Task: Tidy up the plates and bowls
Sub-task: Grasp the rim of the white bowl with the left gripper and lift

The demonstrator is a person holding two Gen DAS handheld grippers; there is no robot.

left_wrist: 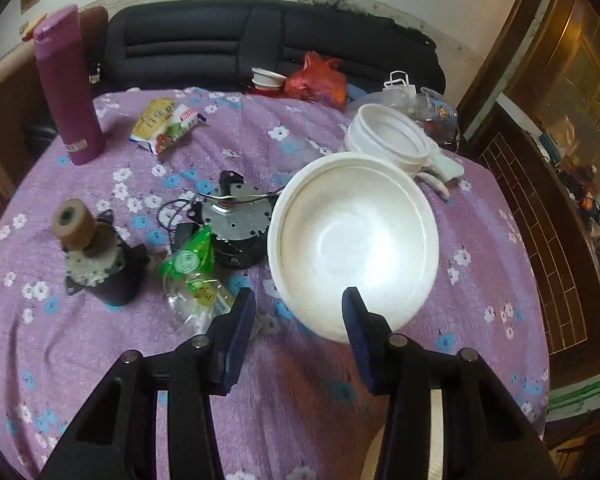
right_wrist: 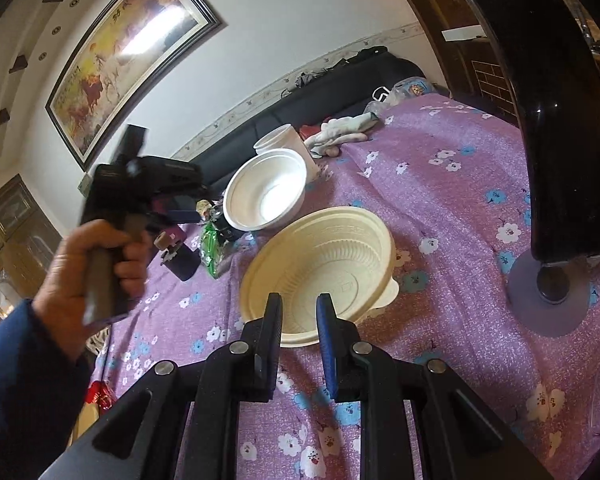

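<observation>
A white bowl (left_wrist: 354, 240) rests on the purple flowered tablecloth; it also shows in the right wrist view (right_wrist: 266, 194). My left gripper (left_wrist: 298, 306) is open just short of its near rim, the right finger over the rim. A white container (left_wrist: 388, 140) with a lid stands behind it. A cream ribbed bowl (right_wrist: 320, 270) sits on the cloth. My right gripper (right_wrist: 299, 312) is open with a narrow gap, its fingers straddling the bowl's near rim. The left gripper (right_wrist: 172, 216) and the hand holding it show in the right wrist view.
A magenta flask (left_wrist: 68, 88), snack packet (left_wrist: 166, 124), two motor parts (left_wrist: 236, 224), green wrapper (left_wrist: 190, 264) and red bag (left_wrist: 316, 80) clutter the table. A black stand (right_wrist: 556, 128) on a round base is at right. Socks (right_wrist: 340, 130) lie by a dark sofa.
</observation>
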